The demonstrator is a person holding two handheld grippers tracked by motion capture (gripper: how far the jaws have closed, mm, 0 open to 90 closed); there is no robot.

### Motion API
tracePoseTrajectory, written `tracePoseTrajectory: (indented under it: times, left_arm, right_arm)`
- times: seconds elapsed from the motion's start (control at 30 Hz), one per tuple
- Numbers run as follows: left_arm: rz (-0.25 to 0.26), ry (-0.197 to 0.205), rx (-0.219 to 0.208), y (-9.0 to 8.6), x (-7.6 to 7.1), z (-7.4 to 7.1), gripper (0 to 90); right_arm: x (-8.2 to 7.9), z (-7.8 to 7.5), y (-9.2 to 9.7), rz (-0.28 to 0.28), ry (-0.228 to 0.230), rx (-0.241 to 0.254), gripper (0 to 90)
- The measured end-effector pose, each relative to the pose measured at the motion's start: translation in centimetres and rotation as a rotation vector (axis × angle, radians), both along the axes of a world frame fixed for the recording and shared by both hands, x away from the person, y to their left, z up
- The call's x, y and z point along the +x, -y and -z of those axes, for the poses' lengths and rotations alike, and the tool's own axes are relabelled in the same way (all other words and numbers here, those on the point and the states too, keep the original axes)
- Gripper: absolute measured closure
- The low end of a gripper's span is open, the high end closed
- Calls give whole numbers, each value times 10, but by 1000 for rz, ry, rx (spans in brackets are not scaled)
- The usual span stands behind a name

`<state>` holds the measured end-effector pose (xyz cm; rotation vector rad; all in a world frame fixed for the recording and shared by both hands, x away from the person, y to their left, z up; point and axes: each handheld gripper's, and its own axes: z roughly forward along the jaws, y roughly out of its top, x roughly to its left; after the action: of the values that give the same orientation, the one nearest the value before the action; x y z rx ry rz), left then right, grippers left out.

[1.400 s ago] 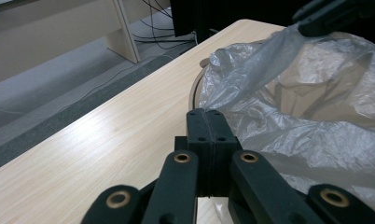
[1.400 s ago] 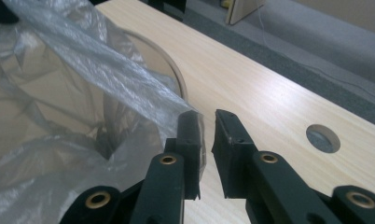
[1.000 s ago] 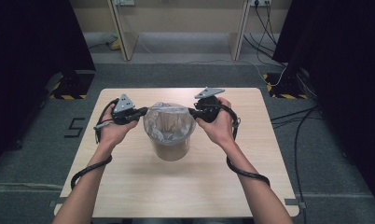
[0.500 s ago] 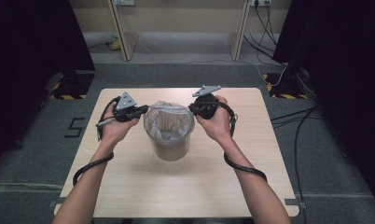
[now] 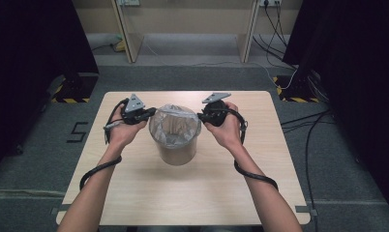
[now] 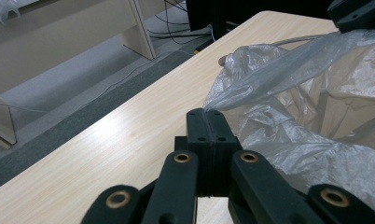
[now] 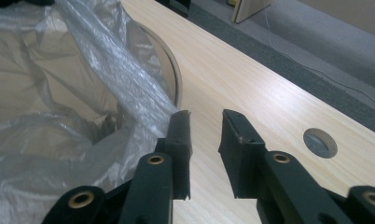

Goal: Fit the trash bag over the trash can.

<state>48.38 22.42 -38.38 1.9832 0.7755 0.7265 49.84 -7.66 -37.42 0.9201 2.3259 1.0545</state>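
The thin plastic bag sits inside a small round bin near the middle of the wooden table, and its top edge folds out over the bin's rim. The bag looks very light, soft and crinkly, a bit see-through, so I think it will bend and slide any way it is pulled, and a hard tug could rip it or tip the bin, which also looks light. The best spot to hold it is the loose edge by the rim, pinched flat between the pads, not the slack part down inside. At 9 o'clock from the bin, the left gripper has its jaws pressed tight together with a twist of the bag pinched at their tips, and the film runs taut from there. At 3 o'clock, the right gripper has a gap between its jaws; they have just been opening a little, and nothing is between them. Its near pad touches or almost touches the bag's fold beside the rim, but it is not squeezing it. In the high view, each hand wraps round its own gripper, the left and the right, right by the rim. A round hole in the table lies at 3 o'clock from the right gripper's jaws.
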Motion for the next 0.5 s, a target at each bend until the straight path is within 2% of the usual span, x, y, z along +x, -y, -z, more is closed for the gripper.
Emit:
tracePoseTrajectory:
  times: [0.3,0.5]
  left_arm:
    - [-2,1,10,3,0,-1,897]
    - [-3,3,13,4,2,-3,897]
  right_arm:
    - [-4,2,8,-13,-28,-32,687]
    - [-8,-14,9,-33,0,17,678]
